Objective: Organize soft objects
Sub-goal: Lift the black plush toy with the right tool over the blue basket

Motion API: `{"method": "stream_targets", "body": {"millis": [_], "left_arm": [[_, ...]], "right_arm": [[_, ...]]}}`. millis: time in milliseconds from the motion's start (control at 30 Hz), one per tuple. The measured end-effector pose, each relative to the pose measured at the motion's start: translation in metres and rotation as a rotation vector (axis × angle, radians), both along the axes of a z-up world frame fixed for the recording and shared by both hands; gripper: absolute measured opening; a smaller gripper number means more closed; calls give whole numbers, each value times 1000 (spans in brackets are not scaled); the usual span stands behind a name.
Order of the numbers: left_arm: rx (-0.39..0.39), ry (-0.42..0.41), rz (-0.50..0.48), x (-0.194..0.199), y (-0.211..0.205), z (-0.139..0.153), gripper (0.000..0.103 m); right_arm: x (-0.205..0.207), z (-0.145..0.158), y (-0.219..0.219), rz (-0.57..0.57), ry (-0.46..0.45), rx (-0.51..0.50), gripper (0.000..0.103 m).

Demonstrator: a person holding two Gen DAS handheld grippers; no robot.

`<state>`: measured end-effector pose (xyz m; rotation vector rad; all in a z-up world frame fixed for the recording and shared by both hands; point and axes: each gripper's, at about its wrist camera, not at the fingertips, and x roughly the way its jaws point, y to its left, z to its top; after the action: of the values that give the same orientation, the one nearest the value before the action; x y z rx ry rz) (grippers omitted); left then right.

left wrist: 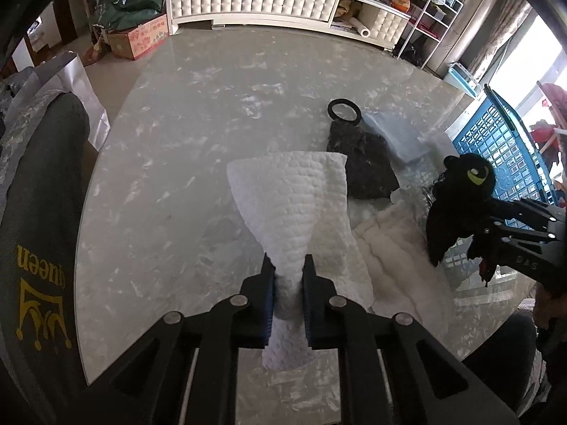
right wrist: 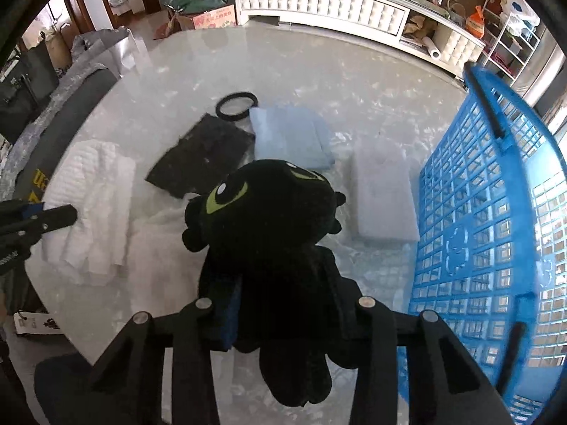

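Observation:
My left gripper [left wrist: 287, 265] is shut on a white quilted cloth [left wrist: 290, 198] and holds it bunched above the marble table [left wrist: 184, 163]. My right gripper [right wrist: 283, 290] is shut on a black plush toy with green eyes [right wrist: 273, 219], lifted next to the blue plastic basket [right wrist: 485, 212]. The toy also shows in the left wrist view [left wrist: 460, 191]. A black bag with a ring handle [right wrist: 202, 159], a light blue folded cloth [right wrist: 290, 141], a white folded cloth [right wrist: 384, 194] and a white fluffy cloth [left wrist: 397, 248] lie on the table.
A dark chair back with yellow lettering [left wrist: 39, 233] stands at the table's left edge. A white padded cabinet [left wrist: 255, 0] with clutter runs along the far wall. A cardboard box [left wrist: 138, 37] and green bag [left wrist: 124, 0] sit on the floor.

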<state>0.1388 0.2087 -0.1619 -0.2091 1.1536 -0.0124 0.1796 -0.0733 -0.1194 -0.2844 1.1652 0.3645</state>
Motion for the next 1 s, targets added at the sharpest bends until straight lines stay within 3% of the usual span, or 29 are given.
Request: {"method": "stream_targets", "body": {"millis": [367, 767, 1000], "left_arm": [[21, -18, 26, -11, 2, 9, 12], [82, 2, 50, -16, -2, -1, 12], [100, 8, 49, -17, -5, -4, 12]], "right_arm": [[-24, 70, 4, 41, -82, 35, 38], [-30, 145, -50, -7, -192, 119, 39], [-9, 136, -88, -103, -211, 51, 39]]}}
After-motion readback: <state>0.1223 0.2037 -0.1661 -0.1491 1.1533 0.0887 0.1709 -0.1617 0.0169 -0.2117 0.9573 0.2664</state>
